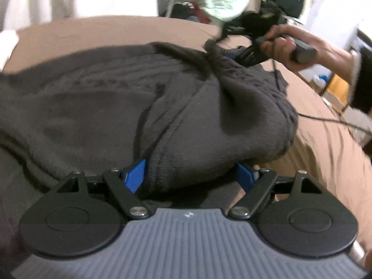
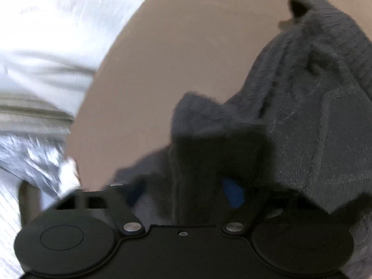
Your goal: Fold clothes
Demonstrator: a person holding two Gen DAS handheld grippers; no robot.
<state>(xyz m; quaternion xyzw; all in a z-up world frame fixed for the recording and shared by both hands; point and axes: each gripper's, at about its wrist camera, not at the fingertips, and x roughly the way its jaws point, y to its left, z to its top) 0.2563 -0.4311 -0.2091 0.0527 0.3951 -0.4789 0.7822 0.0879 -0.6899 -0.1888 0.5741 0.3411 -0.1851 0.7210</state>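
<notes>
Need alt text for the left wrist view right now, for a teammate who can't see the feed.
A dark grey knit sweater lies bunched on a tan bed sheet, a fold of it between the left gripper's open blue-tipped fingers. At upper right, a hand holds the right gripper, pinching a gathered peak of the sweater.

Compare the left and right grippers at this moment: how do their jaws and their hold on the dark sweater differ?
The left gripper stands wide open, sweater bulging between its blue fingers; the right gripper is pinched shut on a bunched fold. The left sits low against the cloth; the right lifts its fold into a peak. Both work the same sweater.
</notes>
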